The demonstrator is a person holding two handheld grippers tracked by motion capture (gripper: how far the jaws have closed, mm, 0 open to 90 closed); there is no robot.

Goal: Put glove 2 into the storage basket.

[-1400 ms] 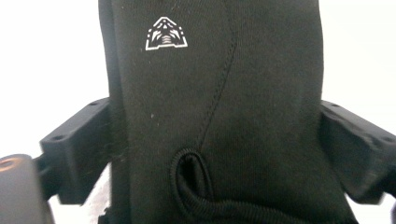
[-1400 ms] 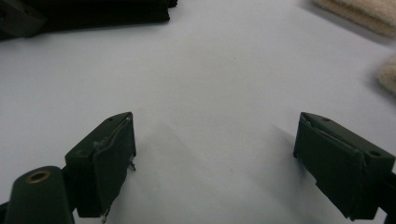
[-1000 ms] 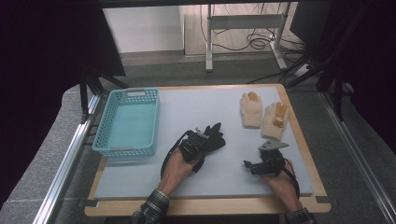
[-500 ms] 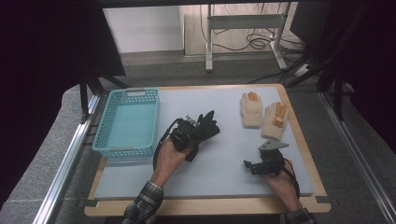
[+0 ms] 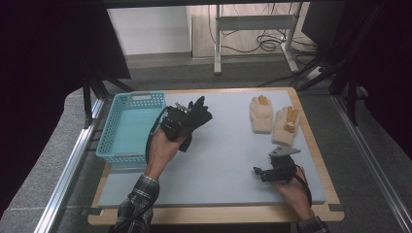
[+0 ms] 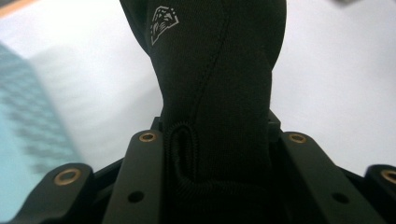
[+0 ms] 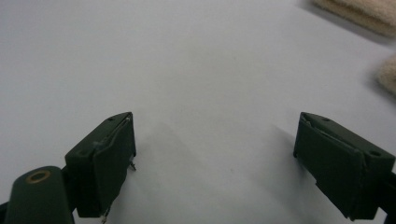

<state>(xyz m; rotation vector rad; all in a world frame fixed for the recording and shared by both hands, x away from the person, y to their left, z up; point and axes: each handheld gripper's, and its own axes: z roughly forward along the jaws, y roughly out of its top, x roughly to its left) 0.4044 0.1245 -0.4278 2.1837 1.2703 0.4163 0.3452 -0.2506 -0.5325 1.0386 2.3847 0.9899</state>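
Note:
My left gripper (image 5: 182,121) is shut on a black glove (image 5: 197,116), lifted off the mat just right of the blue basket (image 5: 127,148). In the left gripper view the black glove (image 6: 215,84) stands clamped between the two jaws, a small white logo near its top. Two cream gloves with orange fingertips (image 5: 272,119) lie side by side at the mat's far right. My right gripper (image 5: 257,172) rests low near the front right, jaws wide apart; the right gripper view shows its jaws (image 7: 215,163) open over bare mat with the cream gloves (image 7: 364,14) at the upper right corner.
The pale blue-grey mat (image 5: 228,160) covers a wooden board (image 5: 214,216). The blue basket holds nothing. Metal rails (image 5: 68,170) run along both sides of the table. A desk frame with cables (image 5: 252,34) stands behind.
The left hand has carried the black glove up and leftward, away from the mat's middle toward the basket. The right gripper has stayed where it was.

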